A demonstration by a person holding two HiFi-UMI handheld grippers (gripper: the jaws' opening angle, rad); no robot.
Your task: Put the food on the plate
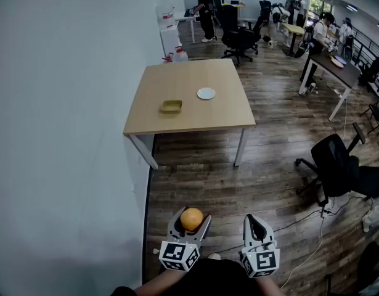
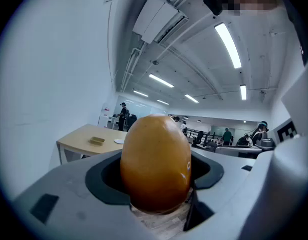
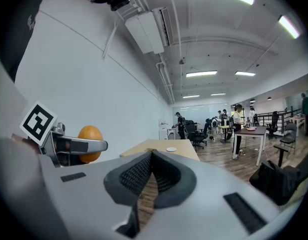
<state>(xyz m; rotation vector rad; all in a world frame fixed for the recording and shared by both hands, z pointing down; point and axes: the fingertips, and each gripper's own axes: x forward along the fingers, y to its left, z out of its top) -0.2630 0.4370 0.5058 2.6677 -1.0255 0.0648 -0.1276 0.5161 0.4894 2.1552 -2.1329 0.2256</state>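
One food item: an orange [image 2: 155,164], round and firm. Its smooth skin looks likely to slip, it seems light enough for a single grip, and it is best held across its widest part.
Left hand-held gripper [image 1: 191,221]: clamped on the orange, jaws spread wide around its middle, above the wooden floor.
Right hand-held gripper [image 3: 151,156]: clenched on nothing, pads together.
Plate [image 1: 206,93]: white and bare, near the middle of the desk [image 1: 177,79], toward its right edge.
Tray [image 1: 171,106]: yellowish, by the desk's near edge, left of the plate.
Gap: the orange is well apart from the desk.
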